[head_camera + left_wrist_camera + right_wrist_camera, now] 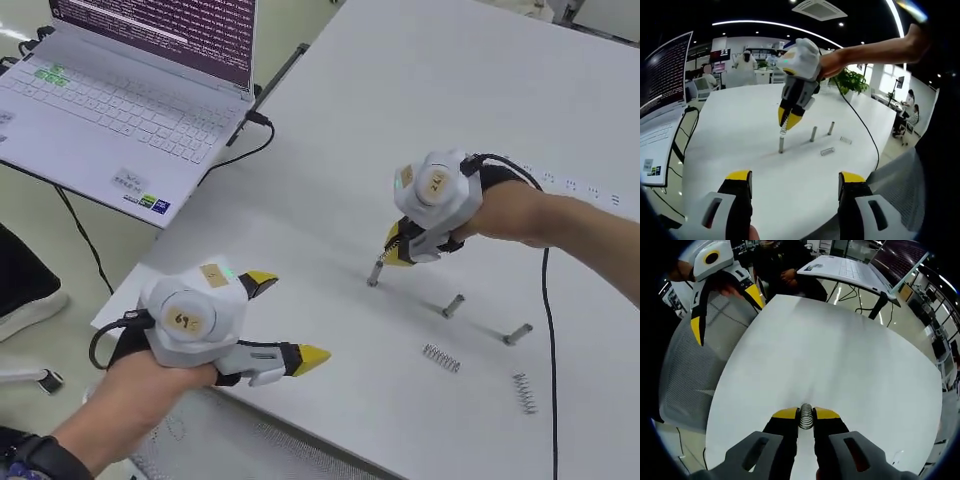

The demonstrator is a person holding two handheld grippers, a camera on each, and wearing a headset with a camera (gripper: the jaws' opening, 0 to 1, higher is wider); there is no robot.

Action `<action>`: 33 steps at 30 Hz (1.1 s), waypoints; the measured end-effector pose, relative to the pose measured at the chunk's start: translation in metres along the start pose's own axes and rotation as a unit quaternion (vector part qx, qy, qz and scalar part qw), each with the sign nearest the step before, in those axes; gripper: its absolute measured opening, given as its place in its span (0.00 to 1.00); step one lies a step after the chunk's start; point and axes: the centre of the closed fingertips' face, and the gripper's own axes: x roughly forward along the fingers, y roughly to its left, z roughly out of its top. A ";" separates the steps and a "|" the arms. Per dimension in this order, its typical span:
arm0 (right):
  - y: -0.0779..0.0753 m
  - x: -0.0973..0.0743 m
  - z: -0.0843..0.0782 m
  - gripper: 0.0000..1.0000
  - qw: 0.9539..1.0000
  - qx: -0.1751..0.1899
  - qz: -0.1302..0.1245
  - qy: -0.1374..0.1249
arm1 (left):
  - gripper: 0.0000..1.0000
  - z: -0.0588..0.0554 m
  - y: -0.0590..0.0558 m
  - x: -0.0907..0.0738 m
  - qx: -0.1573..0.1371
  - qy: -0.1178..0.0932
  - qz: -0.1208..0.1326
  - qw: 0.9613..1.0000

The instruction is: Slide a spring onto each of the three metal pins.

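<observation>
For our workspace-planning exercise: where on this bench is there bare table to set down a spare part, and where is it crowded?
Widest bare patch: the far table, beyond the right gripper and right of the laptop. A smaller one lies between the left gripper and the leftmost pin. Crowded: the near right, around the pins, two loose springs and the cable.

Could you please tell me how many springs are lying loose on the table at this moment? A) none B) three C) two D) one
C: a first spring and a second spring lie flat on the table, while the right gripper is shut on the third spring.
</observation>
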 end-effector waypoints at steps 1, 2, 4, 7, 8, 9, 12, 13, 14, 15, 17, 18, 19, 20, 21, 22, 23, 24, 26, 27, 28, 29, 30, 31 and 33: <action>0.001 0.000 0.001 0.09 1.000 -0.001 0.001 0.001 | 0.66 0.000 0.000 0.000 -0.001 0.000 0.001 1.000; 0.001 0.001 0.001 0.09 1.000 -0.002 0.003 0.002 | 0.66 0.000 0.001 0.000 -0.001 0.000 0.001 1.000; 0.002 0.002 0.002 0.09 1.000 -0.005 0.004 0.005 | 0.66 -0.001 0.002 -0.001 -0.002 0.000 0.002 1.000; 0.003 0.004 0.002 0.09 1.000 -0.009 0.008 0.009 | 0.66 -0.001 0.004 -0.001 -0.004 0.000 0.004 1.000; 0.003 0.004 0.002 0.09 1.000 -0.009 0.009 0.010 | 0.66 -0.001 0.004 -0.002 -0.004 0.001 0.005 1.000; 0.003 0.005 0.002 0.09 1.000 -0.011 0.010 0.012 | 0.66 -0.002 0.005 -0.002 -0.005 0.001 0.005 1.000; 0.004 0.008 0.001 0.09 1.000 -0.016 0.013 0.018 | 0.66 -0.003 0.006 -0.003 -0.006 0.002 0.007 1.000; 0.004 0.009 0.000 0.09 1.000 -0.019 0.014 0.020 | 0.66 -0.003 0.007 -0.003 -0.008 0.002 0.008 1.000; 0.005 0.009 0.000 0.09 0.999 -0.021 0.015 0.023 | 0.65 -0.003 0.007 -0.003 -0.008 0.002 0.008 1.000; 0.005 0.010 -0.001 0.09 0.999 -0.023 0.016 0.025 | 0.65 -0.003 0.007 -0.004 -0.008 0.002 0.009 1.000; 0.006 0.011 -0.002 0.09 0.999 -0.026 0.018 0.028 | 0.65 -0.004 0.007 -0.004 -0.009 0.003 0.009 1.000; 0.006 0.012 -0.002 0.09 0.999 -0.028 0.018 0.029 | 0.65 -0.004 0.008 -0.004 -0.009 0.003 0.010 1.000; 0.005 0.012 -0.003 0.09 0.999 -0.028 0.019 0.030 | 0.65 -0.005 0.008 -0.004 -0.010 0.003 0.010 1.000; 0.005 0.013 -0.003 0.09 0.999 -0.028 0.019 0.030 | 0.65 -0.005 0.008 -0.004 -0.011 0.004 0.010 1.000; 0.005 0.013 -0.004 0.09 0.999 -0.028 0.020 0.030 | 0.65 -0.005 0.008 -0.004 -0.011 0.004 0.010 1.000; 0.005 0.014 -0.004 0.09 0.999 -0.028 0.020 0.030 | 0.65 -0.005 0.008 -0.004 -0.011 0.004 0.010 1.000; 0.005 0.015 -0.004 0.09 0.999 -0.030 0.021 0.032 | 0.65 -0.005 0.008 -0.004 -0.012 0.004 0.010 1.000; 0.004 0.016 -0.005 0.09 0.999 -0.033 0.022 0.034 | 0.65 -0.005 0.008 -0.004 -0.012 0.004 0.011 1.000; 0.004 0.018 -0.006 0.09 0.998 -0.035 0.024 0.038 | 0.65 -0.005 0.009 -0.003 -0.012 0.005 0.011 1.000; 0.003 0.019 -0.006 0.09 0.998 -0.035 0.024 0.037 | 0.65 -0.006 0.009 -0.003 -0.012 0.005 0.011 1.000; 0.003 0.019 -0.006 0.09 0.998 -0.035 0.025 0.037 | 0.65 -0.005 0.009 -0.003 -0.013 0.005 0.011 1.000; 0.002 0.021 -0.006 0.09 0.998 -0.034 0.026 0.038 | 0.65 -0.005 0.009 -0.003 -0.013 0.004 0.010 1.000; 0.002 0.022 -0.007 0.09 0.998 -0.036 0.027 0.040 | 0.65 -0.006 0.009 -0.003 -0.013 0.005 0.010 1.000; 0.003 0.022 -0.007 0.09 0.998 -0.038 0.028 0.042 | 0.65 -0.006 0.009 -0.003 -0.013 0.005 0.010 1.000; 0.003 0.024 -0.007 0.09 0.998 -0.042 0.030 0.045 | 0.65 -0.007 0.009 -0.002 -0.013 0.006 0.010 1.000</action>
